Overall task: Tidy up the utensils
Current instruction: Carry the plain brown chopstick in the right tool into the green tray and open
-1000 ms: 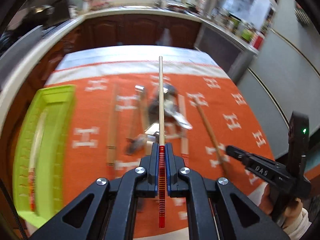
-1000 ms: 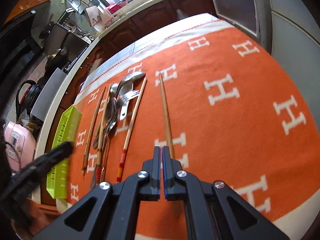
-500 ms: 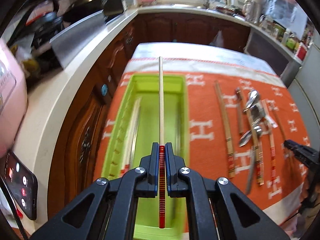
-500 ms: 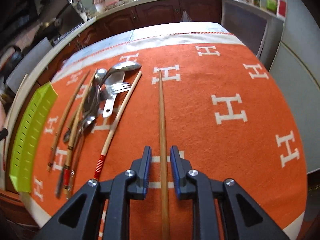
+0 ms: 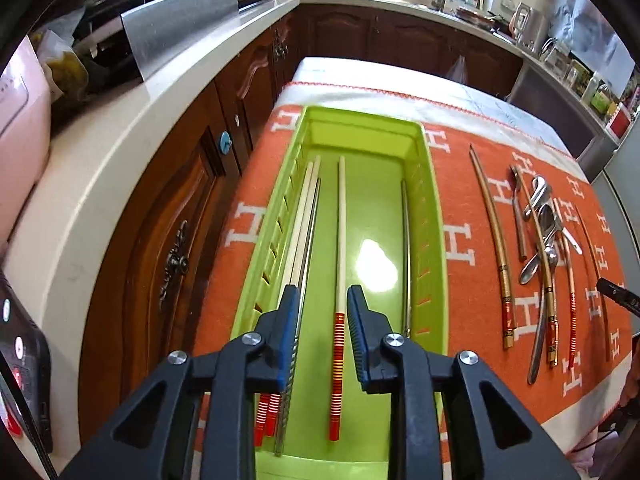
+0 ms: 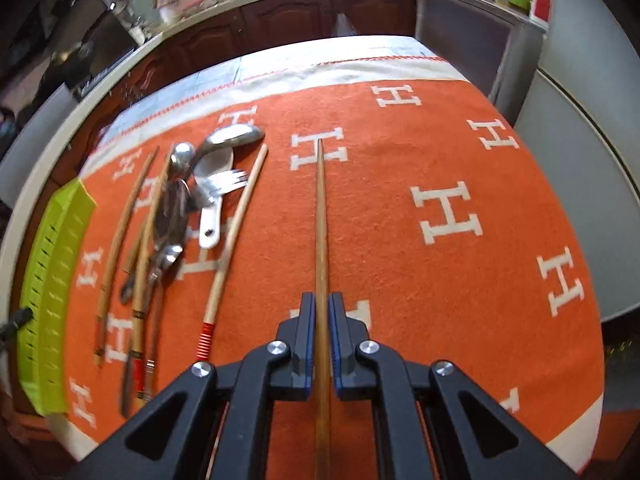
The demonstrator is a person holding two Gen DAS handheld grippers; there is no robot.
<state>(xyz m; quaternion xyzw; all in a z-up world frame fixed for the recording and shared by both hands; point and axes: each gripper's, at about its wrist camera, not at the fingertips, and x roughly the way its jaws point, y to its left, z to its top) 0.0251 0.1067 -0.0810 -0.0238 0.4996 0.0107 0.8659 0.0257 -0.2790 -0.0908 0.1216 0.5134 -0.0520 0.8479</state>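
In the left wrist view my left gripper [image 5: 322, 320] hovers over the near end of the green tray [image 5: 434, 220]. Its jaws are opening. A pale chopstick with a red-striped end [image 5: 340, 240] lies on the tray floor between them, untouched by the pads. More chopsticks [image 5: 300, 216] rest along the tray's left wall. In the right wrist view my right gripper [image 6: 321, 320] is closing on a brown wooden chopstick [image 6: 321, 208] that lies on the orange cloth [image 6: 440, 272], and both pads touch it. Spoons and a fork [image 6: 208, 184] are piled to its left.
Loose chopsticks [image 5: 500, 256] and metal cutlery [image 5: 544, 216] lie on the cloth right of the tray. A red-banded chopstick [image 6: 228, 248] lies beside the pile. A white counter [image 5: 100, 184] with dark wood cabinets runs along the left, with a phone [image 5: 20, 360] on it.
My left gripper carried the red-striped chopstick left from over the cloth to over the tray, then opened and let it drop in. My right gripper opened around the brown chopstick and closed on it.
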